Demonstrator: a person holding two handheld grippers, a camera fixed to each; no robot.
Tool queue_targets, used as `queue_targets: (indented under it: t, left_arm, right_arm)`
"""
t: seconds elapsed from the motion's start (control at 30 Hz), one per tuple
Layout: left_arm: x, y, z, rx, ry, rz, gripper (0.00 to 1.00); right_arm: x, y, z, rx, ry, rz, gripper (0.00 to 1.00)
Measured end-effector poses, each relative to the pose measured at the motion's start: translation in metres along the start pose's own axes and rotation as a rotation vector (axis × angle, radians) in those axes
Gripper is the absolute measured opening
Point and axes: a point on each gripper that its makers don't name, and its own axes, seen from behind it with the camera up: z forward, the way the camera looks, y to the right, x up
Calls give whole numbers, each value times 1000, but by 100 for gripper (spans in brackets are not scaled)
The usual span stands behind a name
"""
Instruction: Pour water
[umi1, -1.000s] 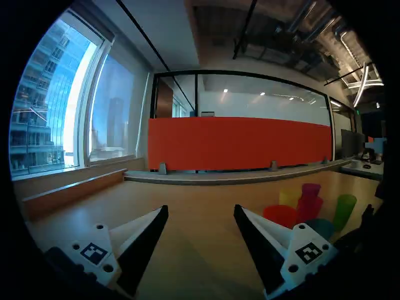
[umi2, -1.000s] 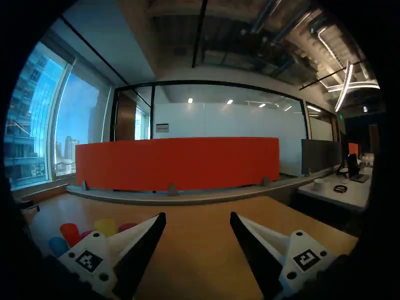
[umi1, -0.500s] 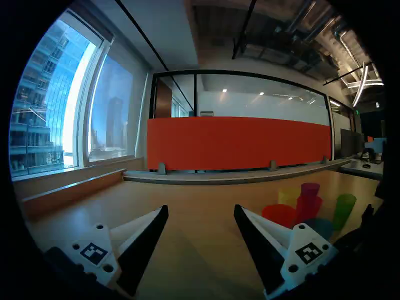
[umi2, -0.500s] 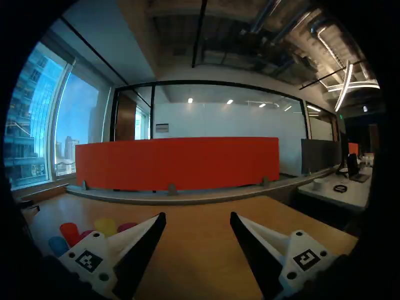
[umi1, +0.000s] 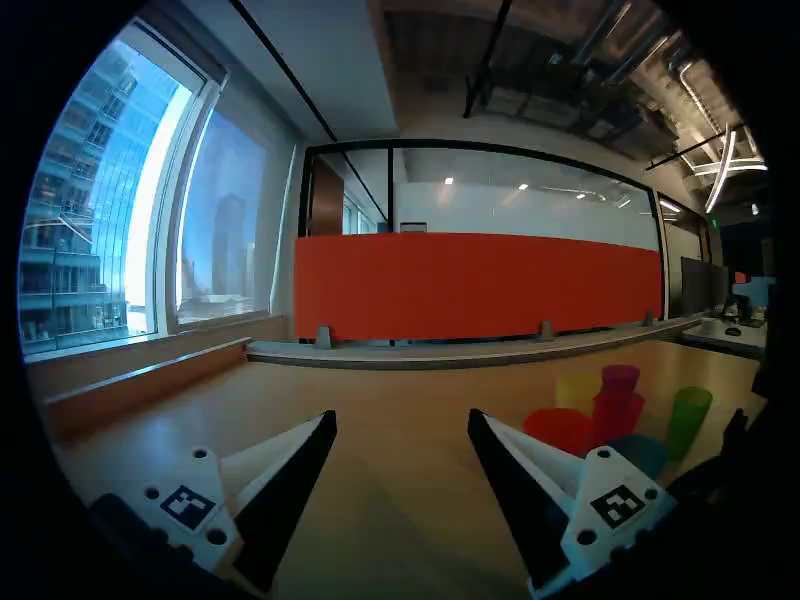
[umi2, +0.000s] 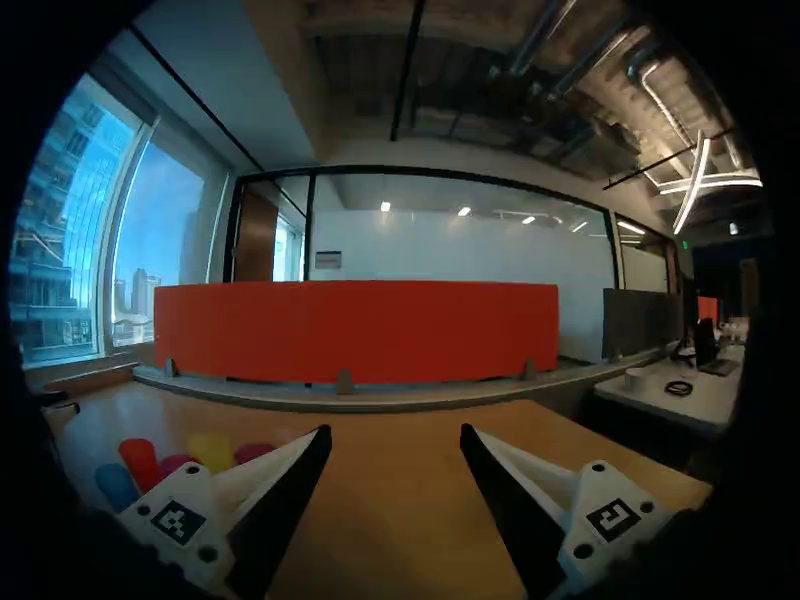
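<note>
The left tool (umi1: 400, 420) and the right tool (umi2: 395, 432) both stand wide open and hold nothing, low over the wooden counter (umi1: 420, 390).

The cups (umi1: 600, 415) stand in a tight cluster on the counter, ahead and to the right of the left tool. In the right gripper view they sit low at the left, beside that tool's finger.

By their look they are thin coloured plastic, so probably light, smooth and apt to flex or slip under a hard squeeze. Grip one at mid-wall with moderate pressure and keep it upright.

The cups overlap one another, and tool fingers cover their lower parts. Whether any cup holds water cannot be told.
</note>
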Motion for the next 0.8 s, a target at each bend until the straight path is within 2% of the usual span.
queue_targets:
  t: [0.2, 0.3, 0.8]
  left_arm:
    - [0, 0, 0, 0, 0, 1, 98]
    - [0, 0, 0, 0, 0, 0, 98]
    - [0, 0, 0, 0, 0, 1, 98]
  right_arm:
    - [3, 0, -6, 10, 26, -48, 99]
    - [3, 0, -6, 18, 37, -48, 99]
    - [-20, -12, 6, 72, 36, 8, 100]
